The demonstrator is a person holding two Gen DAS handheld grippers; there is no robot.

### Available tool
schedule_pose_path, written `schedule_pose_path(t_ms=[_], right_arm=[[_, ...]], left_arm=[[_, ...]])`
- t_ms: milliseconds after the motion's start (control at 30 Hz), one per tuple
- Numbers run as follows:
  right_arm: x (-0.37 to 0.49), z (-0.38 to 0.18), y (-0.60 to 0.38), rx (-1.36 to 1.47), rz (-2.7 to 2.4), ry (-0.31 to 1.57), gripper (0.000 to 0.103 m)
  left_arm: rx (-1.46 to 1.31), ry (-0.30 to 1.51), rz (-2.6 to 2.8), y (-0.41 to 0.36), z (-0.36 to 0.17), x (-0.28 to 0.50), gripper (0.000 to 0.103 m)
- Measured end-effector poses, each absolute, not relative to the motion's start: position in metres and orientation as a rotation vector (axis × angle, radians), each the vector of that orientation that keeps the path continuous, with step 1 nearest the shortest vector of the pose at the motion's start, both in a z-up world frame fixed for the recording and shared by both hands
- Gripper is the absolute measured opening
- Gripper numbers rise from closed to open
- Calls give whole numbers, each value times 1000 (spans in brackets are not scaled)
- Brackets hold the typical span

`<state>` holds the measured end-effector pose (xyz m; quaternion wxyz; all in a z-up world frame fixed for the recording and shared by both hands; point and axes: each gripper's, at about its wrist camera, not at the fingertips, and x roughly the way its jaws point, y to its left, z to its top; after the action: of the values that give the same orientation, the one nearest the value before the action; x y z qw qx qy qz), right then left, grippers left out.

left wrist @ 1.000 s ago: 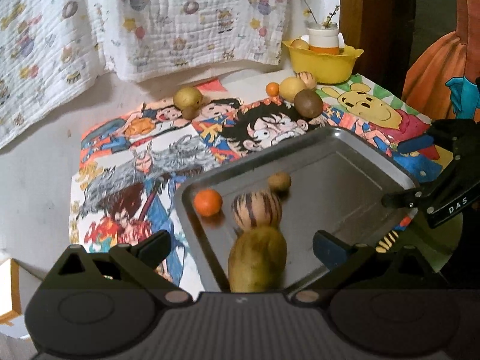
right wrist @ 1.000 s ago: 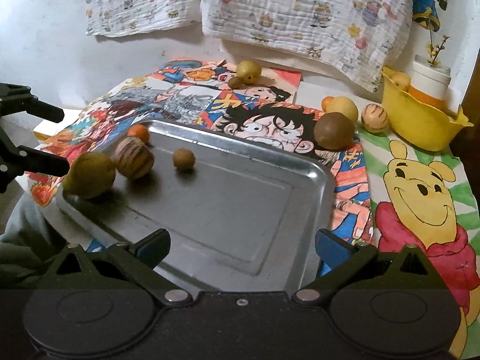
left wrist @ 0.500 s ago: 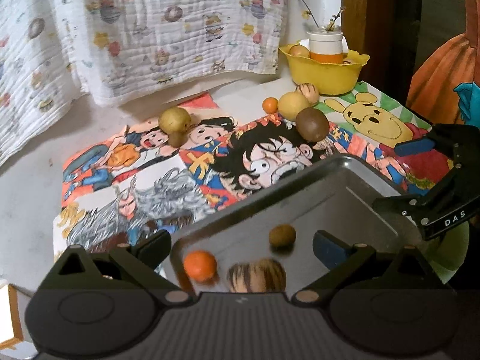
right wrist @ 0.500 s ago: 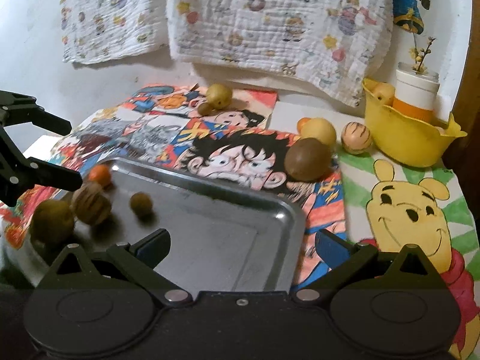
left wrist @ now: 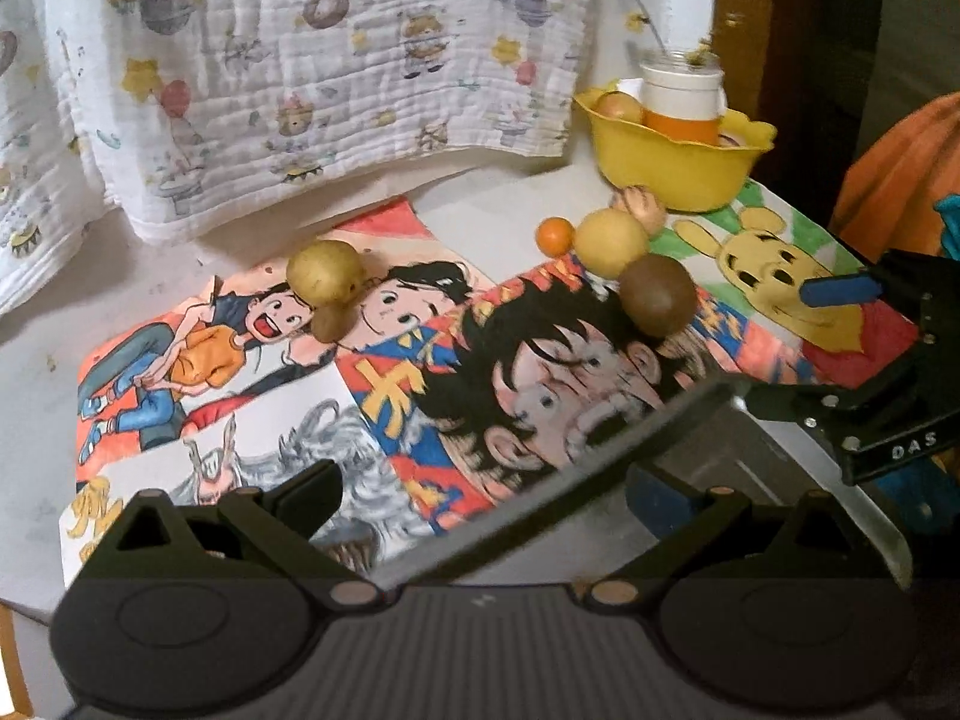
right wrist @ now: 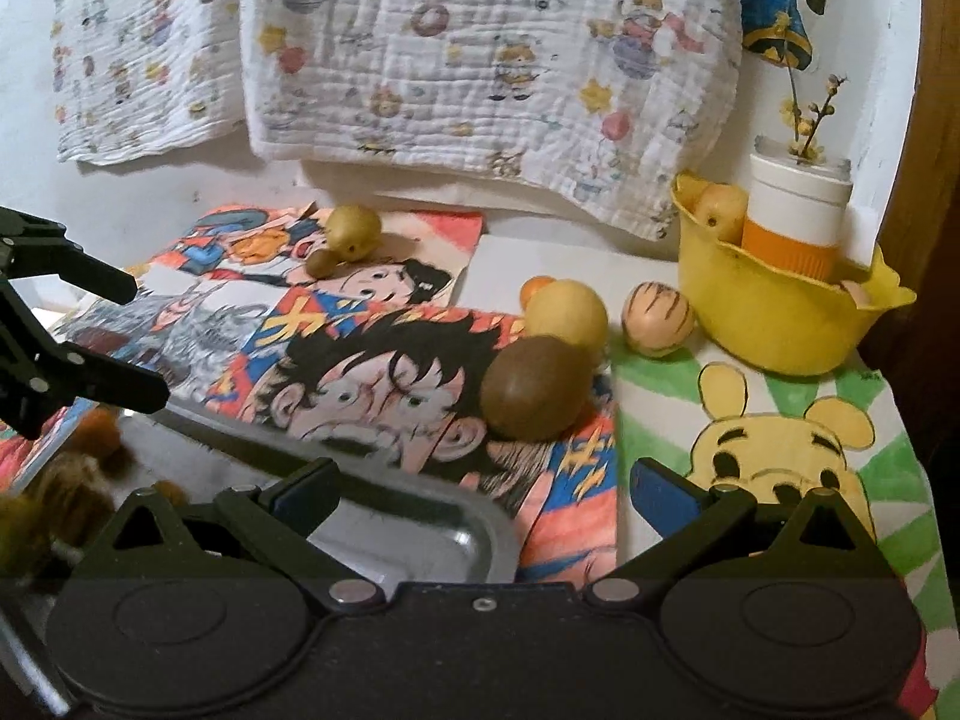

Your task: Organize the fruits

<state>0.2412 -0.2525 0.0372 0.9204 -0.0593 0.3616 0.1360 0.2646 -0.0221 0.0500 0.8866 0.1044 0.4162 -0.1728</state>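
Backdrop: cartoon mats (right wrist: 372, 354), printed cloth (right wrist: 480, 54) behind.
Left gripper (left wrist: 480, 483): jaws wide, empty.
Right gripper (right wrist: 480, 483): same, tray (right wrist: 420, 516) below-left.
Done: few fruits on tray.
Left: brown fruit (right wrist: 537, 387) just ahead, others beyond.

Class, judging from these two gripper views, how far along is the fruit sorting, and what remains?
Partly done. Some fruits, blurred, already lie on the metal tray. Nothing is in hand: the left gripper and right gripper are both open and hold nothing. Left on the cartoon mat: brown fruit, yellow fruit, small orange, striped fruit, and a yellow-green pair farther back.
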Motion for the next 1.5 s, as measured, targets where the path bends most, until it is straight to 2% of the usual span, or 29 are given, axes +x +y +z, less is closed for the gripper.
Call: schedule_pose_path(t_ms=[500, 967, 1400, 1500], right_arm=[[306, 25, -227, -30, 229, 735, 102], [325, 2, -219, 41, 44, 742, 95], [329, -10, -218, 65, -39, 765, 84], [331, -12, -217, 76, -46, 773, 78]], left_arm=[[206, 838, -296, -7, 26, 350, 103], [115, 783, -230, 23, -18, 399, 102], [100, 780, -223, 20, -28, 415, 89], [98, 785, -222, 19, -30, 418, 85]])
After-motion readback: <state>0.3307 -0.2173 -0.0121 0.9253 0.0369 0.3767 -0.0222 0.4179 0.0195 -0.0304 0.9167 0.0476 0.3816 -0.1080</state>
